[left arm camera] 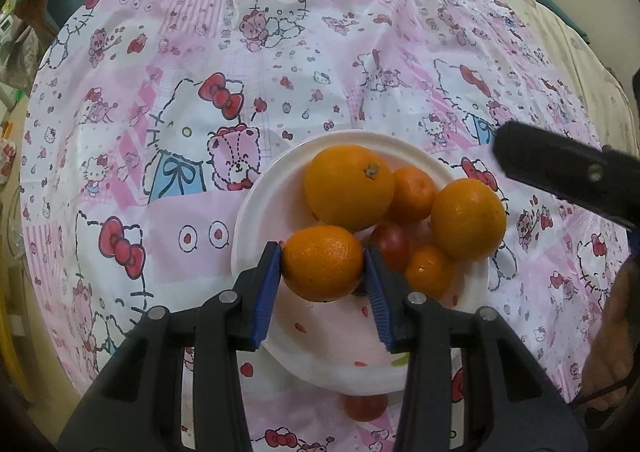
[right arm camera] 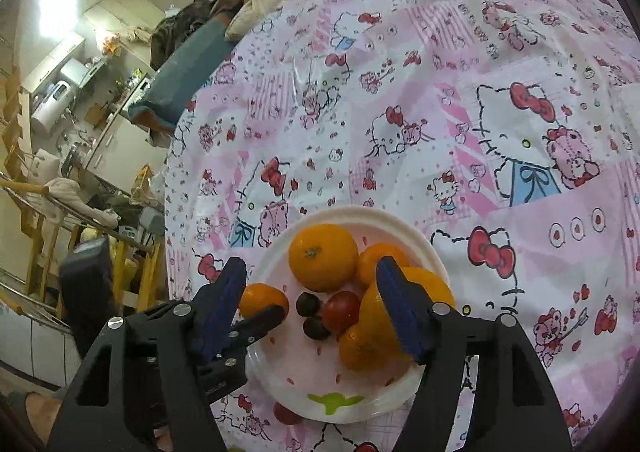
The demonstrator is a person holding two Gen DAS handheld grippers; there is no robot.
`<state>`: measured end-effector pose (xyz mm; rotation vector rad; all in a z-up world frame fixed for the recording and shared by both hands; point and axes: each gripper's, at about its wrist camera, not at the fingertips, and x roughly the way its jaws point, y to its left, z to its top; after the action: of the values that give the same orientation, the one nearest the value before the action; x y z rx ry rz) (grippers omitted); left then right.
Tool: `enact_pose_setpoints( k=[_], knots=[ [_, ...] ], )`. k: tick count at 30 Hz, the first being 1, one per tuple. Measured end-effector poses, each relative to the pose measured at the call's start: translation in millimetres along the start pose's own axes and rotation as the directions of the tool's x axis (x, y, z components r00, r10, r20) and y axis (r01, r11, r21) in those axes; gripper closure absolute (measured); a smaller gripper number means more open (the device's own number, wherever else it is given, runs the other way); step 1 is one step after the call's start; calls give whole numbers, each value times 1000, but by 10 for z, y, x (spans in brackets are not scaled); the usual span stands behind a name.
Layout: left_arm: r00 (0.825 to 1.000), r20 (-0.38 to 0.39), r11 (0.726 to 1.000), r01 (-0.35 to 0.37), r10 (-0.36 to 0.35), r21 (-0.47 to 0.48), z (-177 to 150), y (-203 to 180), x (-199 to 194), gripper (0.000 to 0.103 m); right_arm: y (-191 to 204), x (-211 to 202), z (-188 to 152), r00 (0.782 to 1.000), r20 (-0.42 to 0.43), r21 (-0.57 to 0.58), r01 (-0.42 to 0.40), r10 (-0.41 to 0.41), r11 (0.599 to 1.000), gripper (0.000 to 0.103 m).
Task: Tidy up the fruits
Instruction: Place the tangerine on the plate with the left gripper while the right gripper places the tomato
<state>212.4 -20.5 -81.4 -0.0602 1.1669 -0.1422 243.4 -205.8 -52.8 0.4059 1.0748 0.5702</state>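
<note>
Clamped between my left claw (left arm camera: 323,264) pads, a mandarin (left arm camera: 322,263) hangs over the white plate (left arm camera: 256,207). Right claw (right arm camera: 310,294) stands open, holding nothing, above the piled oranges (right arm camera: 323,256).

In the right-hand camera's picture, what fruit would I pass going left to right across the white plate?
Small orange held by the other gripper → dark grape → red cherry tomato → big orange behind the right blue pad.
</note>
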Motion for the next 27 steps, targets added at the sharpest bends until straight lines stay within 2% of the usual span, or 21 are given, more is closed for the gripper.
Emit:
enact_pose_setpoints(
  k=[8,20,21,22,23,24,27],
  knots=[
    [1000,-18,1000,-5,6,17,44,-70,137,65,-115,-142,-10,1000,18,45,0,-1,999,32],
    [999,-30,1000,21,-21,-5,101,-48,180,61,-152,-163,-4,1000,16,48,-1,0,999,32],
    [999,-33,1000,17,-17,-9,104,-39,181,47,-144,-161,-7,1000,16,46,0,-1,999,32],
    [999,-29,1000,14,-14,-15,104,-24,166,26,-140,-159,-8,1000,16,44,1,-2,999,32],
    [1000,-17,1000,15,-15,-21,97,-13,140,19,-142,-154,-9,1000,15,43,2,-3,999,32],
    [1000,0,1000,15,-15,-28,93,0,107,14,-137,-154,-8,1000,15,44,2,-3,999,32],
    [1000,14,999,16,-16,-33,92,26,32,14,-132,-158,-9,1000,17,47,2,-3,999,32]
  ],
)
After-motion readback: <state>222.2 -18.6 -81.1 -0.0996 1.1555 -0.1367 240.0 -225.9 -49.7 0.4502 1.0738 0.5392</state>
